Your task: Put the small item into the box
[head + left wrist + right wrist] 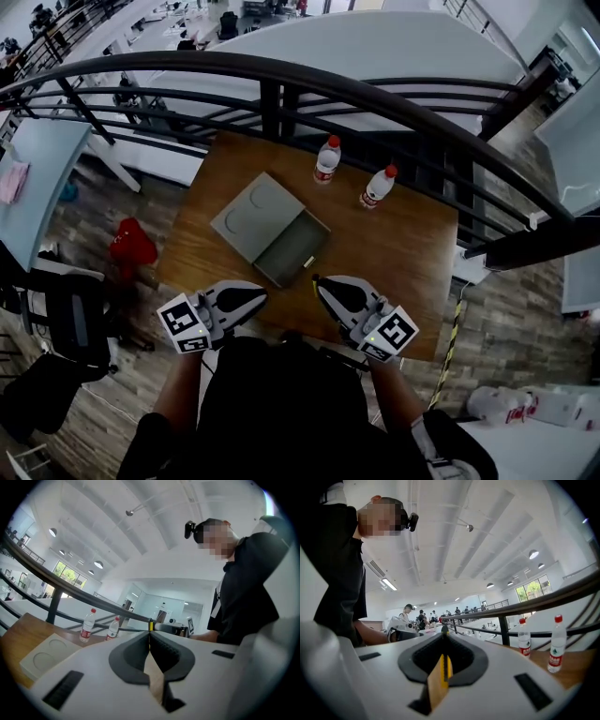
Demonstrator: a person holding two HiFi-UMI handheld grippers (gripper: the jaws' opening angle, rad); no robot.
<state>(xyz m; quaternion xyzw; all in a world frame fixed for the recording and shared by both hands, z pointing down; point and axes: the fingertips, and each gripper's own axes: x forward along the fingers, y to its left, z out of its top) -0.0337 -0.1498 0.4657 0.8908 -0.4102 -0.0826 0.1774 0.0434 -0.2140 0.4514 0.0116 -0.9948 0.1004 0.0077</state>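
small item: looks like a tiny pale thing (307, 262) already lying in the open tray of the grey box (255, 217), at the corner nearest the person. It's too small to be sure tbh

right gripper (320, 282): jaws pressed together and empty, tip just off that box corner, so it's the closer one

left gripper (259, 297): jaws closed up too with nothing in them, near the box's front edge

item's long axis: can't tell

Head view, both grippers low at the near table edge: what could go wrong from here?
1. The left gripper and right gripper are both shut. Moving in like that could shove the open box rather than grasp anything.
2. Two upright bottles stand just behind the box, so an overshooting reach might topple them.
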